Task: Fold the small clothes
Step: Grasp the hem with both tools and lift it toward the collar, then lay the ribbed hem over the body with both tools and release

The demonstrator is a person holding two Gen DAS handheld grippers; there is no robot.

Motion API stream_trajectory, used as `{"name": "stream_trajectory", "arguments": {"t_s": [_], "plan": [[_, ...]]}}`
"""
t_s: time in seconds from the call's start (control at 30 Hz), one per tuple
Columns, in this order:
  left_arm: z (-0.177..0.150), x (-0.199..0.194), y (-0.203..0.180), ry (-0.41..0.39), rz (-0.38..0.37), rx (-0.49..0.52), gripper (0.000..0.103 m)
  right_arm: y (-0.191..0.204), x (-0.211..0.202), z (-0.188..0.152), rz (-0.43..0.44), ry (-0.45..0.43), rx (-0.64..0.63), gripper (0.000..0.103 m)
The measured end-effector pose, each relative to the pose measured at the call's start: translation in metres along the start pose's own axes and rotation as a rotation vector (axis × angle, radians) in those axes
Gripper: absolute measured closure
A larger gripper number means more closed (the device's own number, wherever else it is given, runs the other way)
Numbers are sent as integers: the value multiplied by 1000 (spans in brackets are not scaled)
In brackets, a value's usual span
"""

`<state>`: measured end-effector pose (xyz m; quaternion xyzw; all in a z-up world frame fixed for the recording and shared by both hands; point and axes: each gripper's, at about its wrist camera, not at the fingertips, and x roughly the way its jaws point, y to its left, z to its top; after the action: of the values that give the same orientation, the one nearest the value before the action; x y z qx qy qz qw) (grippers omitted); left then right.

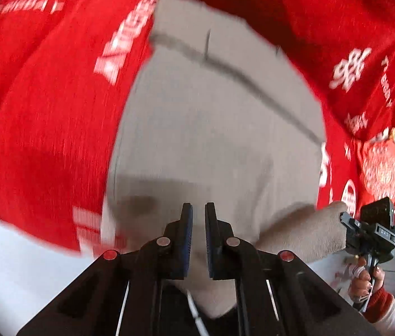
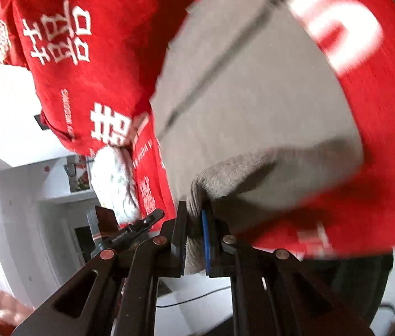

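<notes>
A red bedspread printed with white characters point(image 1: 43, 117) covers the surface, with white walls and a doorway beyond it in the right wrist view. On it lies the small beige knitted garment point(image 1: 211, 112), spread fairly flat, a darker seam line running across it.

The right gripper point(image 2: 194, 235) is clamped on a ribbed beige edge of the garment, cloth bunched between its blue-padded fingers and lifted off the bedspread; in the left wrist view it sits at the garment's right corner, the person's hand point(image 1: 365, 277) wrapped round its handle below. The left gripper point(image 1: 198, 240) points at the near edge with its fingers close together; beige cloth shows in the narrow gap, but whether it is pinched I cannot tell, the frame being blurred.

To fold well, both corners likely need a firm hold at matching height, then carrying together across the garment so the edges meet squarely, keeping the cloth taut enough not to drag the bedspread.
</notes>
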<state>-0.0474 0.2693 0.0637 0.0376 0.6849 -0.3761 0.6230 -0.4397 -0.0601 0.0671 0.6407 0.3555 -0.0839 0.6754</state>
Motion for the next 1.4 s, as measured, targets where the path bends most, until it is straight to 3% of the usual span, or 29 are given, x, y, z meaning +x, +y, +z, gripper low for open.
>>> {"name": "stream_trajectory", "arguments": {"t_s": [0.13,0.2,0.3,0.33,0.43,0.5,0.53,0.57,0.6,0.63,0.8,0.83,0.87,0.9,0.93,1.0,1.03,1.07,1.1,1.13,1.27,1.4], "plan": [[54,8,-7,-70,102,58,93,-5,5,46,-23,-90,100,97],[59,11,-9,-89,162,99,92,-13,8,59,-59,-97,152,97],[55,9,-13,-63,218,148,92,-5,15,54,-137,-37,116,93],[50,9,-10,-42,232,147,92,-2,17,48,-189,-8,82,86],[28,18,-2,8,258,124,92,6,23,26,-260,69,18,33],[11,21,10,52,255,78,91,11,25,13,-208,93,29,31],[3,20,15,65,239,52,80,12,29,8,-186,102,43,31],[-7,17,23,81,217,13,58,13,33,3,-170,114,58,31],[-14,15,29,87,217,-19,3,12,39,0,-168,127,66,31],[-22,12,33,79,230,-43,2,13,43,-2,-174,140,63,31],[-50,16,40,126,198,-119,2,27,87,-25,-396,247,-88,32],[-52,20,40,142,181,-134,2,24,91,-30,-436,254,-105,50],[-57,27,39,171,151,-149,2,24,96,-33,-450,254,-110,81],[-59,33,37,192,126,-154,2,25,100,-34,-452,249,-106,92],[-62,41,35,215,92,-166,2,26,100,-36,-444,229,-105,97],[-65,55,32,251,20,-206,7,34,96,-38,-423,194,-125,97],[-66,61,32,264,-23,-225,32,41,93,-38,-407,177,-135,97],[-68,68,30,284,-82,-253,50,47,88,-38,-382,156,-144,97],[-66,72,27,291,-109,-260,78,52,84,-38,-366,138,-150,97],[-63,71,24,282,-117,-252,82,59,78,-35,-351,108,-159,97],[-29,34,-1,121,-122,-120,82,78,61,-16,-277,-16,-159,97],[26,8,-15,-22,-54,-49,82,75,61,21,-271,-101,-87,97]]}}
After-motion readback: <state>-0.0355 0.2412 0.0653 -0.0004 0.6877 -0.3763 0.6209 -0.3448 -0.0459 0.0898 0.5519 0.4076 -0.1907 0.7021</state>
